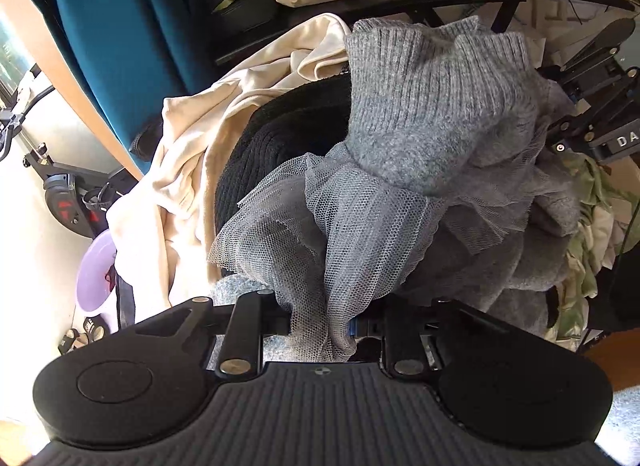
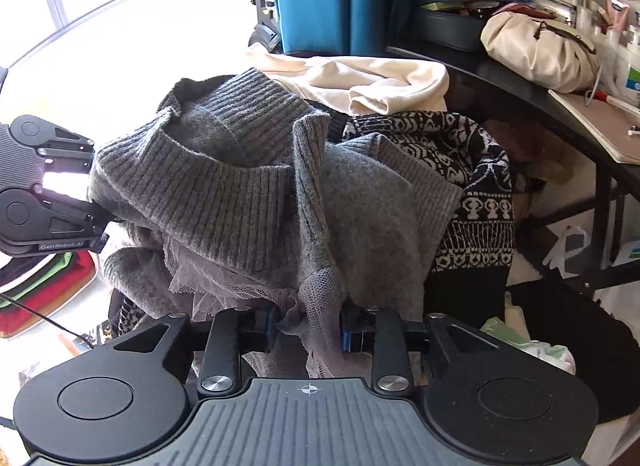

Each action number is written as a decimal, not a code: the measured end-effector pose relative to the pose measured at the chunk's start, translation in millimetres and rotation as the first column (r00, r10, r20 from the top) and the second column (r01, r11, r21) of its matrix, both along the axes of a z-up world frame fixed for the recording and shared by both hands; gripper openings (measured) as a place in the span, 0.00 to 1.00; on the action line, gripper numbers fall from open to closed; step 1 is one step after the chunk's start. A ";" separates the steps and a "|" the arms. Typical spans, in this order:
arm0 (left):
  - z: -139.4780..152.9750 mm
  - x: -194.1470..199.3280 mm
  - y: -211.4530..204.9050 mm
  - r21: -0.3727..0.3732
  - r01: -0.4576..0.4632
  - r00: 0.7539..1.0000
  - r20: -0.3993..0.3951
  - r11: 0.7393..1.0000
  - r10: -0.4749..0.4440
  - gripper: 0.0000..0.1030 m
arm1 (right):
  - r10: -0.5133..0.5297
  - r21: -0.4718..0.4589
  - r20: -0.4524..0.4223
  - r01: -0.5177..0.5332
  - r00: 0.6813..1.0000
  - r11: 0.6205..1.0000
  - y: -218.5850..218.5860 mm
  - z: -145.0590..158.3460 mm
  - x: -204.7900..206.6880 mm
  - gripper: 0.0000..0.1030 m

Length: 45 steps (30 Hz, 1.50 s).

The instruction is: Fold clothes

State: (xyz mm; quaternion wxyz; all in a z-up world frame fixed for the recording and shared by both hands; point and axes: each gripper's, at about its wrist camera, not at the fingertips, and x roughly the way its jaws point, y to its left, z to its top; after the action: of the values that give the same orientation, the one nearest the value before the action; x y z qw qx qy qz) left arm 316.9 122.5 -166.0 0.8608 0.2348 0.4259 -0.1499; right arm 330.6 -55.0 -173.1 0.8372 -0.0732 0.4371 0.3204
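Left wrist view: we see our left tongs (image 1: 320, 326) clenched on the grey net trim (image 1: 352, 225) of the grey sweater (image 1: 432, 97).
Right wrist view: our right tongs (image 2: 308, 332) pinch the same net trim (image 2: 320, 306).
Sweater: bunched just ahead of both tongs, ribbed hem uppermost, hanging between them.
Beyond it: cream cloth (image 2: 360, 81), black-and-white patterned knit (image 2: 472, 193).
Worktop (image 2: 520, 77): further off, right of our right tongs.
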 end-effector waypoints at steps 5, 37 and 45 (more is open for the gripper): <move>11.6 -17.0 4.2 -0.061 0.068 0.996 -0.056 0.996 -0.071 0.36 | -0.005 -0.010 0.011 0.005 1.000 1.000 -1.7 -0.9 -4.6 0.11; 142.4 -30.4 60.5 -0.603 -0.167 0.935 0.153 0.780 0.319 0.14 | -0.246 0.220 0.086 0.222 0.965 0.950 -5.7 85.0 -15.8 0.06; 216.6 -57.6 76.5 -0.704 -0.024 0.875 0.329 0.710 0.356 0.13 | -0.332 0.430 0.245 0.205 0.911 0.879 -10.6 198.3 -25.5 0.06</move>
State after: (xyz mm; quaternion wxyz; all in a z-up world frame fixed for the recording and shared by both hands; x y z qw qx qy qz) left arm 259.4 199.1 50.6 0.9700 -0.1154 0.1568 -0.1457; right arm 305.1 -65.6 25.2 0.9294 0.1096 0.2318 0.2654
